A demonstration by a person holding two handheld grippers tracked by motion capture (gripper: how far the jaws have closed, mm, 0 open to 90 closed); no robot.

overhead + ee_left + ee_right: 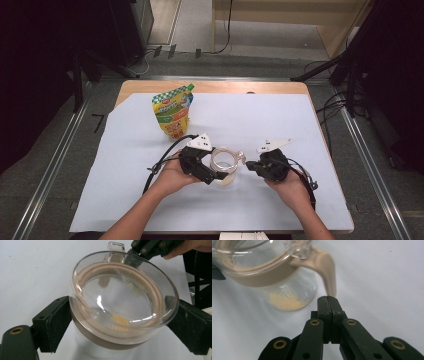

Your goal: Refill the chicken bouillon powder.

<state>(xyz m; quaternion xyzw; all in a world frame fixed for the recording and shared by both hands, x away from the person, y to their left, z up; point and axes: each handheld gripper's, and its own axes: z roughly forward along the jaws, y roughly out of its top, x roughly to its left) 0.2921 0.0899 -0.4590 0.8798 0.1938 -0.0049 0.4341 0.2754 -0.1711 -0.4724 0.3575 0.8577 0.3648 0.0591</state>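
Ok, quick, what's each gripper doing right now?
Left gripper: closed on the glass jar, at its lid.
Right gripper: closed, holding nothing, beside the jar's latch.

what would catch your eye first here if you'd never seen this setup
The clear glass jar with a beige collar at the table's near middle, clamped between the left gripper jaws, a little yellow powder at its bottom. Next, the right gripper, jaws pressed together just below the jar's beige lever. Farther back on the white table cover stands a bright green and yellow pouch.
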